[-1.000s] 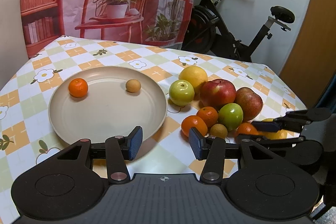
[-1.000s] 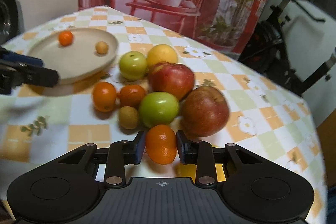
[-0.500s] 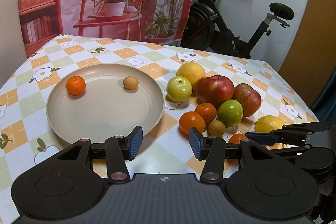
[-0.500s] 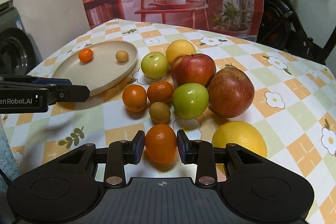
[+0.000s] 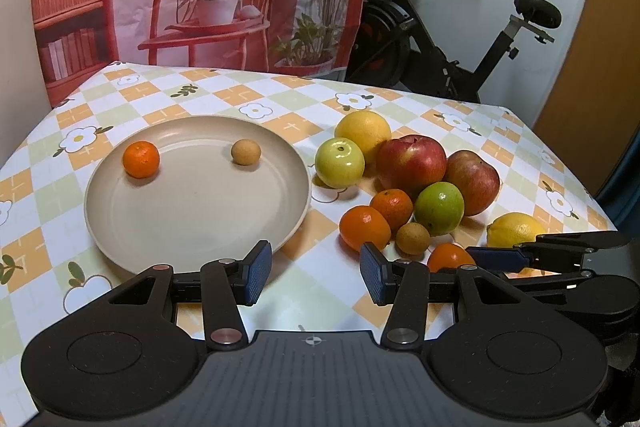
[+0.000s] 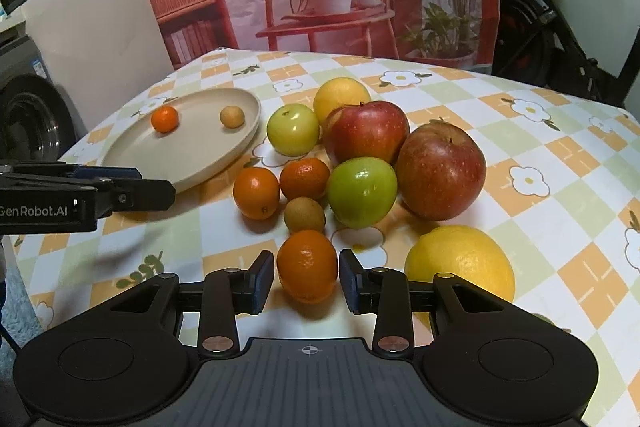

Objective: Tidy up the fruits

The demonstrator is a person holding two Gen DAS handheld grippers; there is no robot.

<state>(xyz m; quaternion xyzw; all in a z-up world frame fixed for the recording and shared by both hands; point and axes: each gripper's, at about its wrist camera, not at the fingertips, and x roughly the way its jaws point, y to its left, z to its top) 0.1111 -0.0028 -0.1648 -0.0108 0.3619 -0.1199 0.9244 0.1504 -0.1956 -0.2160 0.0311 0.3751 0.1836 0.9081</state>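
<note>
A beige plate holds a tangerine and a small brown fruit. To its right is a pile of fruit: a yellow citrus, two green apples, two red apples, tangerines and a lemon. My left gripper hovers open and empty over the cloth by the plate's near rim. My right gripper straddles the nearest tangerine, which rests on the cloth. Its jaws are opening, and thin gaps show between pads and peel.
The lemon lies just right of my right gripper. The checked tablecloth ends close to the right of the pile. An exercise bike and a printed backdrop stand behind the table. The left gripper's fingers reach in from the left.
The right gripper has rolled level, and its jaws have spread slightly off the tangerine, which stays between them. The left gripper has kept still.
</note>
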